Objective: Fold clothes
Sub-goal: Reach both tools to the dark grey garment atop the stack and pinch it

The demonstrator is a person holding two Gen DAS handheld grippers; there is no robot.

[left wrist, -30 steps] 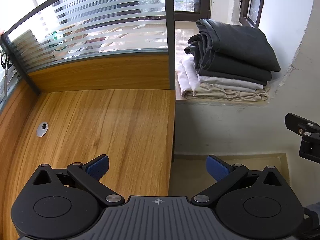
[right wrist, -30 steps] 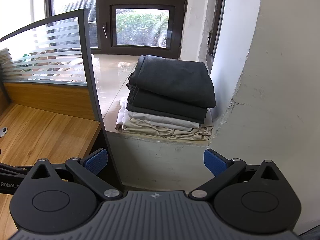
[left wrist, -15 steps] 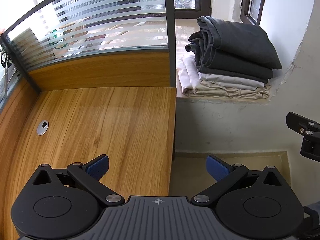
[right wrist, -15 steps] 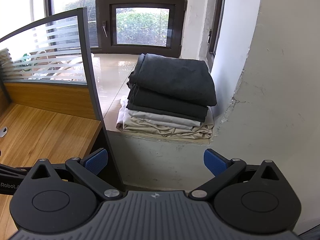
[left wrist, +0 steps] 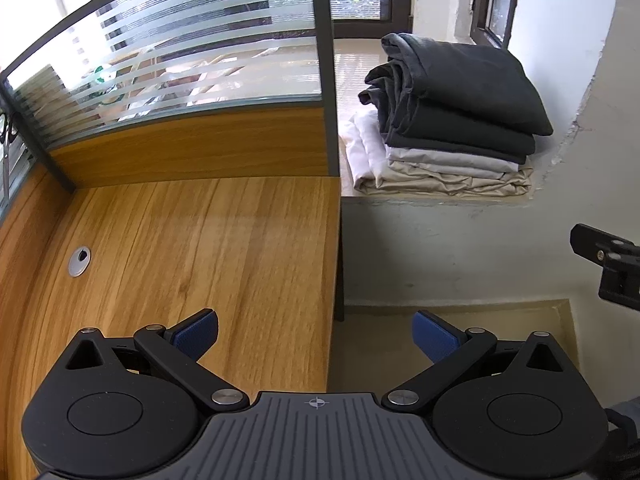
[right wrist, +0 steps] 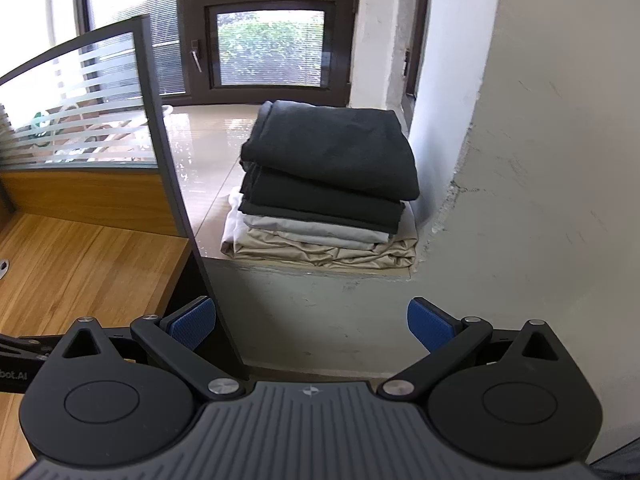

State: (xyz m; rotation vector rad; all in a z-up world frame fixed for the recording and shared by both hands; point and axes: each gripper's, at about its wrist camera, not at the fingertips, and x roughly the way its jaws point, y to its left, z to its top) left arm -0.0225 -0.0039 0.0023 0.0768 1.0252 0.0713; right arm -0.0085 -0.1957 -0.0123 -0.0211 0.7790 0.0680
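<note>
A stack of folded clothes (left wrist: 452, 120) (right wrist: 328, 188) rests on the tiled window ledge, dark grey garments on top, white and beige ones beneath. My left gripper (left wrist: 316, 336) hovers open over the right edge of the wooden desk (left wrist: 200, 248), well short of the stack. My right gripper (right wrist: 312, 322) is open too, facing the ledge wall below the stack, with nothing between its blue pads. Part of the right gripper's black body (left wrist: 608, 264) shows at the right edge of the left wrist view.
A glass-and-wood partition (left wrist: 192, 80) with a dark post (right wrist: 176, 168) separates the desk from the ledge. A metal cable grommet (left wrist: 79, 261) sits in the desk. A white wall (right wrist: 540, 160) closes in on the right. Floor (left wrist: 440, 340) lies below the ledge.
Both wrist views have crept slightly towards the stack, which sits a little higher and larger. Both grippers stay open and empty.
</note>
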